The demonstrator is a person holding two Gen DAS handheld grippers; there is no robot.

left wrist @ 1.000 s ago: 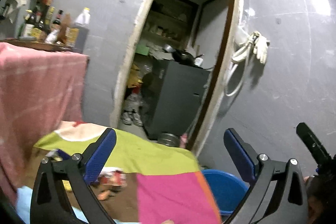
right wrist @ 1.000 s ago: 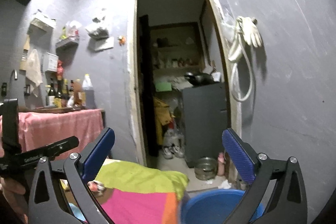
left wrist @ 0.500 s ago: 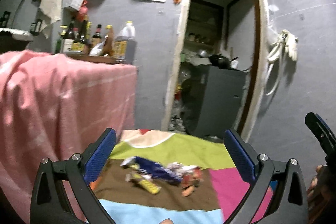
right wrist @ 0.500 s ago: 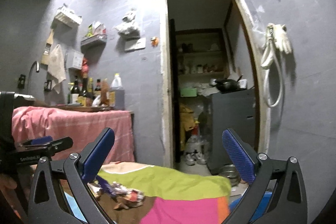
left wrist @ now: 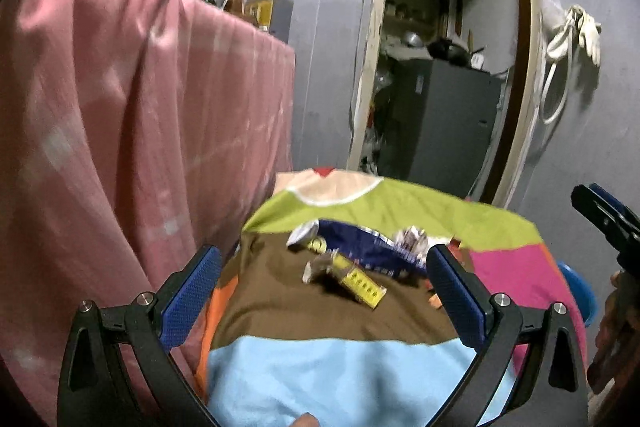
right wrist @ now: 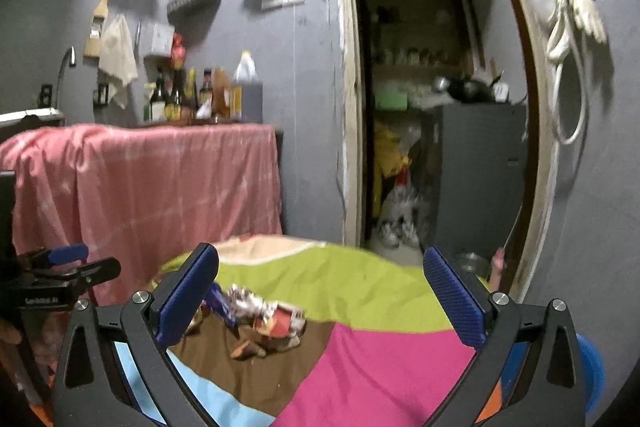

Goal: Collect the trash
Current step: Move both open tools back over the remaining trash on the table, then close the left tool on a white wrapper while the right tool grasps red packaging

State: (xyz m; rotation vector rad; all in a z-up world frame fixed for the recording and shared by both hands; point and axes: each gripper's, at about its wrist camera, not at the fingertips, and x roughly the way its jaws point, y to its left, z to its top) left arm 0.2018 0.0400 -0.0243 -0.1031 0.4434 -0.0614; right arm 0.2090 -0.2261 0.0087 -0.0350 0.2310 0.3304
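Wrappers make up the whole job as I read it, and from the left wrist view I see my left gripper (left wrist: 324, 285) spread wide with nothing between its blue pads, hanging above the patchwork cloth on the desk (left wrist: 328, 371). The trash pile (left wrist: 360, 255) lies on the brown patch at about 12 o'clock from the gripper: a yellow wrapper (left wrist: 360, 285) nearest me, a dark blue foil bag (left wrist: 360, 245) behind it, and a crumpled white scrap (left wrist: 412, 237) at 1 o'clock. I judge all of it nearly weightless, thin, crinkly and slick, so it should collapse under the pads; I would take the yellow wrapper across its narrow middle, or the blue bag at a raised fold. At 3 o'clock a blue basin (left wrist: 580, 291) peeks past the desk edge, a likely place for the trash, though I cannot confirm that. In the right wrist view my right gripper (right wrist: 320, 301) is likewise wide and empty, with the pile (right wrist: 260, 319) at 11 o'clock, partly behind its left pad. Blur hides the small orange bits, so I leave those unnamed.
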